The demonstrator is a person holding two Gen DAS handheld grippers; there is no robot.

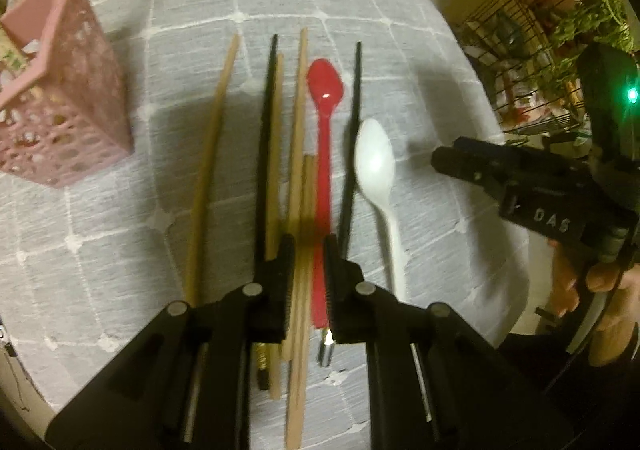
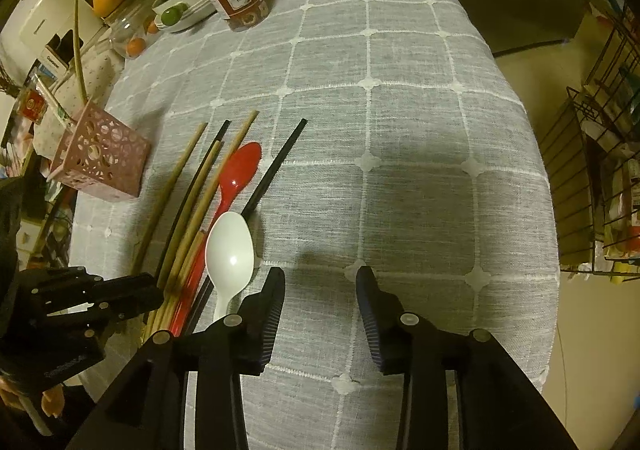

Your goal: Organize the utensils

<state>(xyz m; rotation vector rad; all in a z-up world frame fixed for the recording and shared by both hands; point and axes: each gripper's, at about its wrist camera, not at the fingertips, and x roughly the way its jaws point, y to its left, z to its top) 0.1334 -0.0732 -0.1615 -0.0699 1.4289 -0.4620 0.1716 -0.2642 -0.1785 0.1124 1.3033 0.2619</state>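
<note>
Left hand-held gripper (image 1: 307, 250) narrowed onto a wooden chopstick (image 1: 298, 290); the red spoon (image 1: 325, 89) handle also sits between the pads and may lift too. Pink holder (image 1: 60, 121) far left. Right hand-held gripper (image 2: 320, 282) partly open, empty, right of the white spoon (image 2: 229, 246).

Black hand-held gripper (image 1: 307, 250), silver pivot pins, perhaps ribbed pads

Wooden chopsticks (image 1: 208, 169): five. Black chopsticks (image 1: 266, 137): two. Spoons (image 1: 374, 165): two. Pink holder (image 1: 60, 105): one.
</note>
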